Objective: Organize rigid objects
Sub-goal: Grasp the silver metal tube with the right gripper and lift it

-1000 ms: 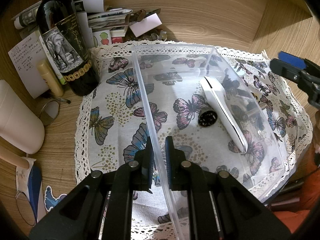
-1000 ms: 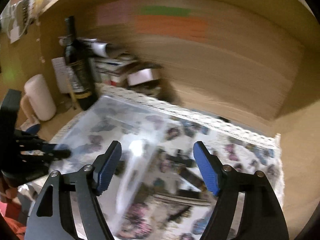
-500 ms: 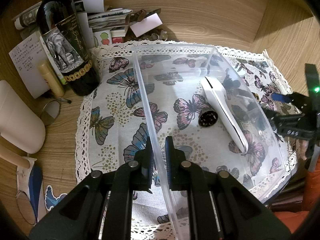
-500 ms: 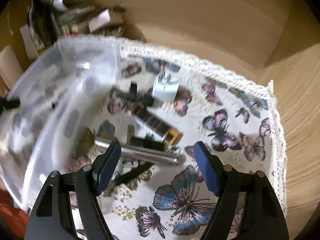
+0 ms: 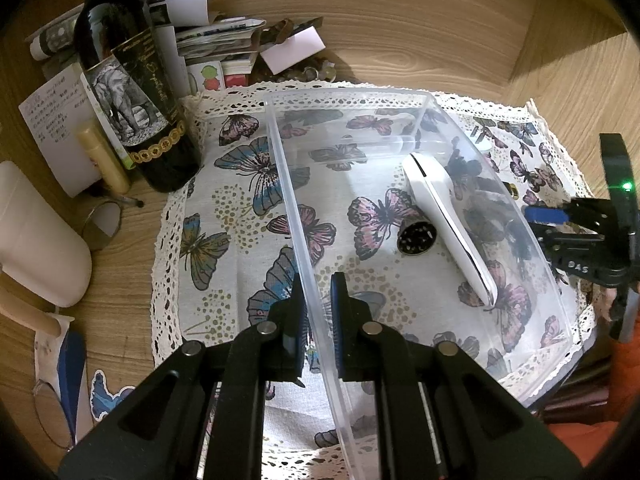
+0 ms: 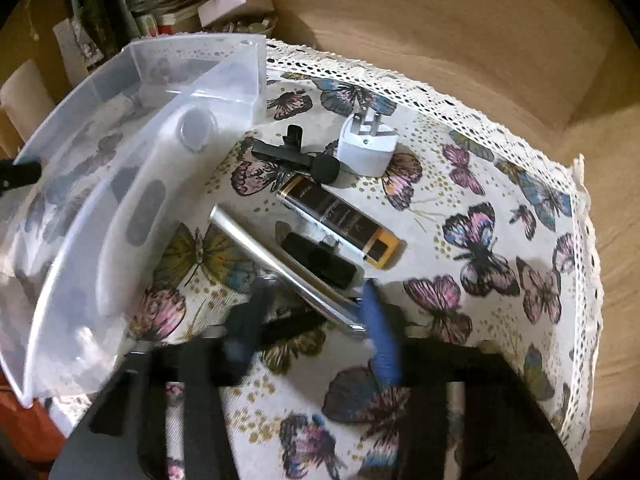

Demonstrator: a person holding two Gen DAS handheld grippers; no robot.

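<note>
A clear plastic bin [image 5: 420, 208] stands on a butterfly-print cloth [image 5: 224, 216] laid over the wooden desk [image 5: 420, 40]. The left gripper [image 5: 318, 308] has its jaws closed on the bin's left wall, one finger inside and one outside. Inside the bin lie a white handheld device [image 5: 448, 224] along the right wall and a small dark round part [image 5: 416, 238] touching it on its 9 o'clock side.

In the right wrist view the bin [image 6: 120, 184] sits at 9 o'clock, and the loose items lie outside it on the cloth: a white plug adapter [image 6: 366, 146], a black clip microphone [image 6: 298, 158], a dark tube with a gold end [image 6: 340, 222], a black block [image 6: 320, 258] and a silver metal tube [image 6: 280, 268]. The right gripper [image 6: 316, 320] has its jaws part open on either side of the silver tube's near end; motion blur hides whether the pads touch it.

At 10 o'clock from the bin, off the cloth, a wine bottle [image 5: 132, 92] stands before a pile of papers [image 5: 208, 32].
</note>
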